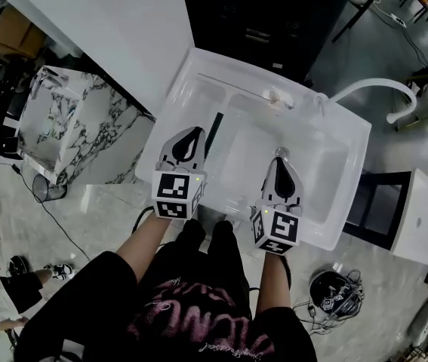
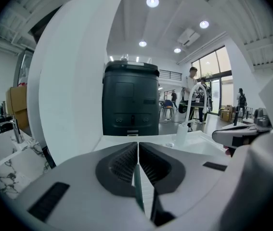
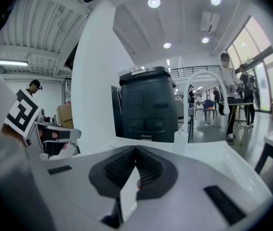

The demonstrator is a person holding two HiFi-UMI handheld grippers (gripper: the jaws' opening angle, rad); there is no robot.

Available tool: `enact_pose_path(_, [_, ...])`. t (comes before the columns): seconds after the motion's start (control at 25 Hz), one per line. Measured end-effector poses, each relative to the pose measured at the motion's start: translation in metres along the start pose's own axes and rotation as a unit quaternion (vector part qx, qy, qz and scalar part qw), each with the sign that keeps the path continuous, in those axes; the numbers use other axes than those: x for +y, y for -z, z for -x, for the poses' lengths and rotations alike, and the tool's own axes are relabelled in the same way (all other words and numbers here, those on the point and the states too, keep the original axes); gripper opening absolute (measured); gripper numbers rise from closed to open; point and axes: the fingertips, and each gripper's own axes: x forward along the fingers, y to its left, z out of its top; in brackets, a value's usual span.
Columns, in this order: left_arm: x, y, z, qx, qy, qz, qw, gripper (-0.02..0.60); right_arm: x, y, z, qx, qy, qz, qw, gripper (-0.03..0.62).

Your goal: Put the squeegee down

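In the head view a long dark squeegee (image 1: 214, 134) lies in the left part of the white sink (image 1: 353, 164), with no gripper on it. My left gripper (image 1: 192, 132) hovers just left of the squeegee, jaws shut with nothing between them. In the left gripper view the left gripper (image 2: 138, 143) has its ribbed pads meeting at the tips, pointing across the sink. My right gripper (image 1: 280, 155) hangs over the basin's middle, apart from the squeegee. In the right gripper view the right gripper (image 3: 136, 148) also has its pads together and holds nothing.
A curved white faucet (image 1: 372, 89) rises at the sink's back right, and a small fitting (image 1: 278, 98) sits at its back edge. Behind the sink stands a dark cabinet (image 2: 130, 100). A marble counter (image 1: 70, 119) is at the left, a black stool (image 1: 380, 202) at the right.
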Motion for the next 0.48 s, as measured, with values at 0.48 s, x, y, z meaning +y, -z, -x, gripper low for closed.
enact_pose_path(0.48, [-0.001, -0.029, 0.029, -0.031, 0.003, -0.003, 0.9995, 0.017, 0.009, -0.034, 0.023, -0.034, 0.003, 0.011, 0.999, 0.020])
